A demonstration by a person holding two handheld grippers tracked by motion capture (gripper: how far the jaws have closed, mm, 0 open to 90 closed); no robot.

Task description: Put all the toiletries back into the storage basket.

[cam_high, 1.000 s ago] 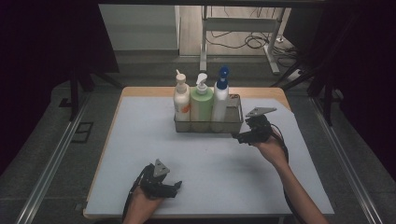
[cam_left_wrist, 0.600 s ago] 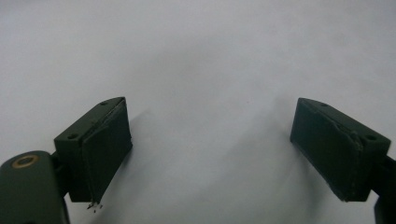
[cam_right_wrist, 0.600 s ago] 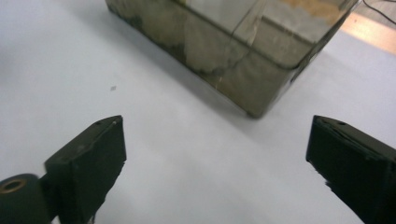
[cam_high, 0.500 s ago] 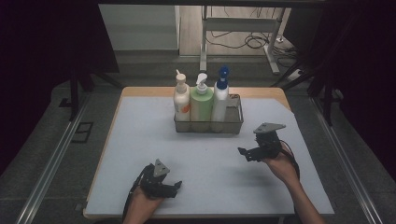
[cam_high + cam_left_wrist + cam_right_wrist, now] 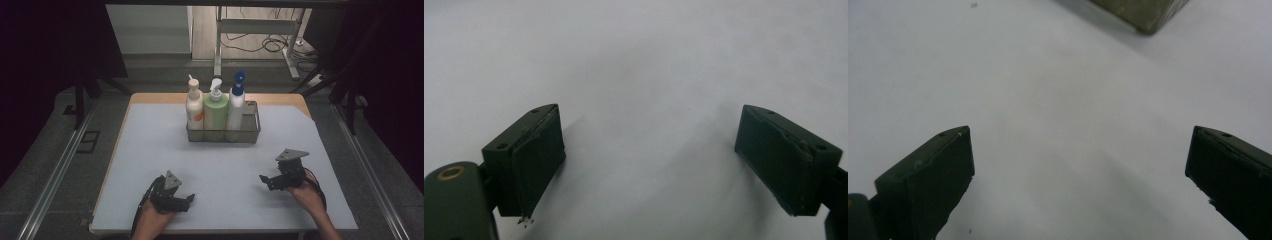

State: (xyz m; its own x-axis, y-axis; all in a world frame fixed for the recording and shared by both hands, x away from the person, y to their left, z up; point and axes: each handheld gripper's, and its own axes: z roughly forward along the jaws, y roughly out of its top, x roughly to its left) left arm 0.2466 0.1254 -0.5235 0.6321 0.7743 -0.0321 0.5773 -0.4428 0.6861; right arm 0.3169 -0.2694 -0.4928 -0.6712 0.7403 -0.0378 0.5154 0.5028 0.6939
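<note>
Left gripper [image 5: 189, 199] sits low over the near-left of the pale grey mat [image 5: 150, 150], jaws spread wide, nothing between them. The left gripper view gives bare mat ahead of the pads [image 5: 536, 165].

Beyond and between the two grippers stands the wire basket [image 5: 250, 135]. It holds, left to right, a white pump bottle with an orange patch [image 5: 194, 107], a green pump bottle [image 5: 216, 110] and a white spray bottle with a blue trigger [image 5: 236, 107]. Any label writing is too small to read.

Right gripper [image 5: 264, 181] is near the mat's right side, well short of the basket, jaws gaping after just opening, holding nothing. The right gripper view adds the basket's corner [image 5: 1143, 12] at the top edge, which the left gripper view lacks.
</note>
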